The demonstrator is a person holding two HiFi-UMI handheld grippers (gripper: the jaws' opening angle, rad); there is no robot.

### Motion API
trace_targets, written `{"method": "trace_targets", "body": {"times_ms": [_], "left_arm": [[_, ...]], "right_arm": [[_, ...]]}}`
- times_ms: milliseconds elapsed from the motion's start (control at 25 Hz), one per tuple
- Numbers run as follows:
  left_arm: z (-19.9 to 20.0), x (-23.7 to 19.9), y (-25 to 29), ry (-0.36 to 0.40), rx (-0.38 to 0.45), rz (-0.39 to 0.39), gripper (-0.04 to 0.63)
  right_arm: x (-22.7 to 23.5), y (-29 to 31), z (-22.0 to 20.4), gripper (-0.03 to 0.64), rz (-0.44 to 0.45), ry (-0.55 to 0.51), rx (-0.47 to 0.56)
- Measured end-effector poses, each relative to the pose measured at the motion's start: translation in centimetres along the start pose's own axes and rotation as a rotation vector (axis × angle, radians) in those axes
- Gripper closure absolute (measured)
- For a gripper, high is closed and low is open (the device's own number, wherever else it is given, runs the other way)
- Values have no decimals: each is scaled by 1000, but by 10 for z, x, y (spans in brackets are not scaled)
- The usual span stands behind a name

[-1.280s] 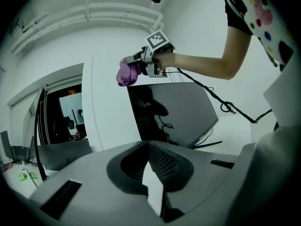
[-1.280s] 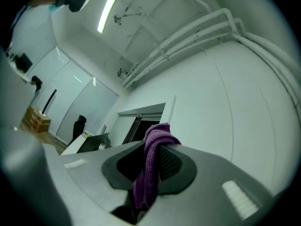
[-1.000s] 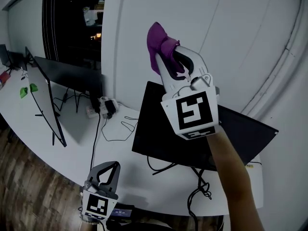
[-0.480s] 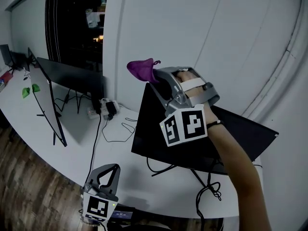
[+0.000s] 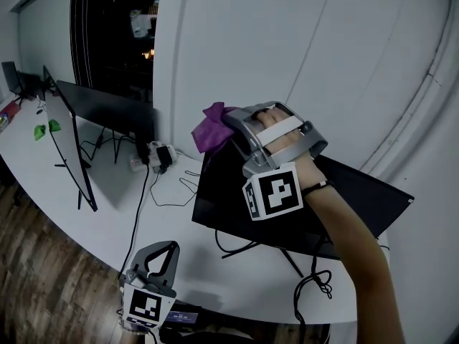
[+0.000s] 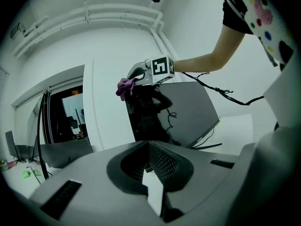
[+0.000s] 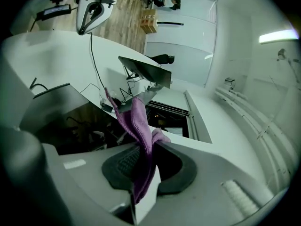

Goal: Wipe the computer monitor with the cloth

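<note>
My right gripper (image 5: 228, 122) is shut on a purple cloth (image 5: 211, 130), with the jaws tipped over to the left. The cloth hangs at the upper left corner of the black computer monitor (image 5: 237, 208), which leans back on the white desk. In the right gripper view the cloth (image 7: 141, 126) is pinched between the jaws and drapes above the dark screen (image 7: 70, 121). Low at the desk's near edge my left gripper (image 5: 166, 248) is shut on nothing. The left gripper view looks up at the monitor (image 6: 188, 108) and the cloth (image 6: 124, 86).
Two more monitors stand at the left, a thin one seen edge-on (image 5: 72, 153) and one behind it (image 5: 107, 110). A power strip (image 5: 154, 156) and loose cables (image 5: 308, 282) lie on the white desk (image 5: 115, 228). A white wall rises right behind the monitor.
The right gripper has come down from high in front of the wall and turned over to the left, bringing the cloth to the monitor's upper left corner. The left gripper has stayed put.
</note>
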State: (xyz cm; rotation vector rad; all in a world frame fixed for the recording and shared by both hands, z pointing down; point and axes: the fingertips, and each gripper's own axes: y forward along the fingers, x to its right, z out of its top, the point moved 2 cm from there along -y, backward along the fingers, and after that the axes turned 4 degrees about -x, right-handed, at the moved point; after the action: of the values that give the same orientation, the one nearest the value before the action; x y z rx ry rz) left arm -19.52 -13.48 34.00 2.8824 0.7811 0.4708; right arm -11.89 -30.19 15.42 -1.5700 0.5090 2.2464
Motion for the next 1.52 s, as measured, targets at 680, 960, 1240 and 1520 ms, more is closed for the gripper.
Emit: {"method": "trace_targets", "body": {"times_ms": [680, 960, 1240, 1520], "left_arm": [[14, 29, 8, 36, 9, -46, 591], [21, 47, 15, 45, 19, -77, 591], [28, 65, 27, 54, 21, -118, 591], [36, 82, 38, 66, 35, -154, 591]], "right_arm": [[-26, -42, -34, 554, 3, 39, -58], [-38, -63, -55, 554, 10, 56, -96], [-50, -83, -79, 554, 13, 75, -135], [-62, -108, -102, 554, 20, 82, -179]]}}
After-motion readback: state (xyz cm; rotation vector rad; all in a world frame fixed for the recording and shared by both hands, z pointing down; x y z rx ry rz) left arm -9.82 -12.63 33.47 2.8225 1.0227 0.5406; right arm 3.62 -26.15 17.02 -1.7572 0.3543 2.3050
